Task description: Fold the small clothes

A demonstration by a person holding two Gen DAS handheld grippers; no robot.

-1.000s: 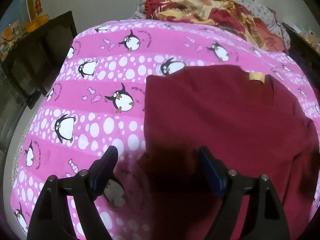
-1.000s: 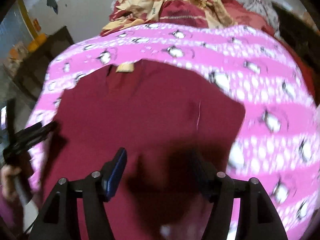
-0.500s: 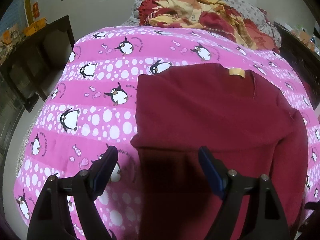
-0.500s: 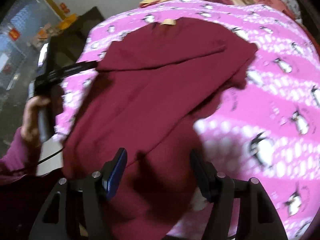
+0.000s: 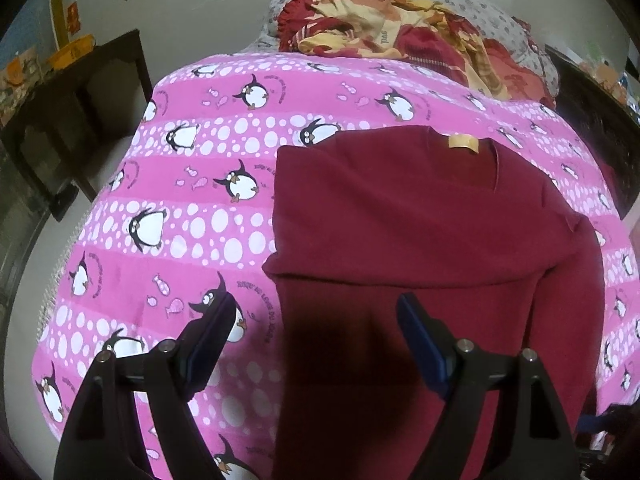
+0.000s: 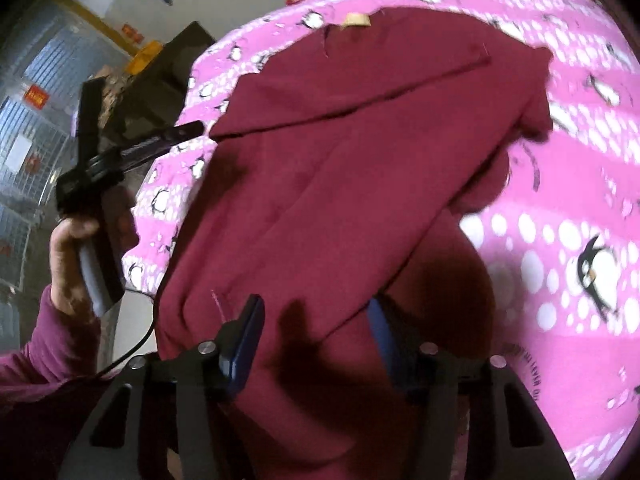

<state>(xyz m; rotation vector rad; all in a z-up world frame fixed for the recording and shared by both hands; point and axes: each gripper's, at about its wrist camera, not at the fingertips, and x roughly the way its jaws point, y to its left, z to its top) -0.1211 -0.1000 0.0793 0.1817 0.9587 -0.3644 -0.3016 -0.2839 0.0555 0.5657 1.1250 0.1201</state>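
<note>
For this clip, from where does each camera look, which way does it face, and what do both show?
Left wrist: on the left gripper, looking across the maroon shirt toward the blanket heap; only its open jaws show.
Right wrist: on the right gripper, facing leftward over the shirt; left hand shows.
Shared: shirt, yellow neck label, penguin sheet.

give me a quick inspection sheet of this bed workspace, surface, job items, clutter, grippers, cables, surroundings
surface: pink penguin bedsheet, spread over the bed.
job's things: maroon shirt lying collar away, one side folded over the body; yellow neck label.
clutter: crumpled red and yellow blanket at the far end.
grippers: left gripper open above the shirt's edge; right gripper open with shirt fabric between its fingers.
cables: thin black cable below the left hand.
surroundings: dark wooden table beside the bed, pale wall.
</note>
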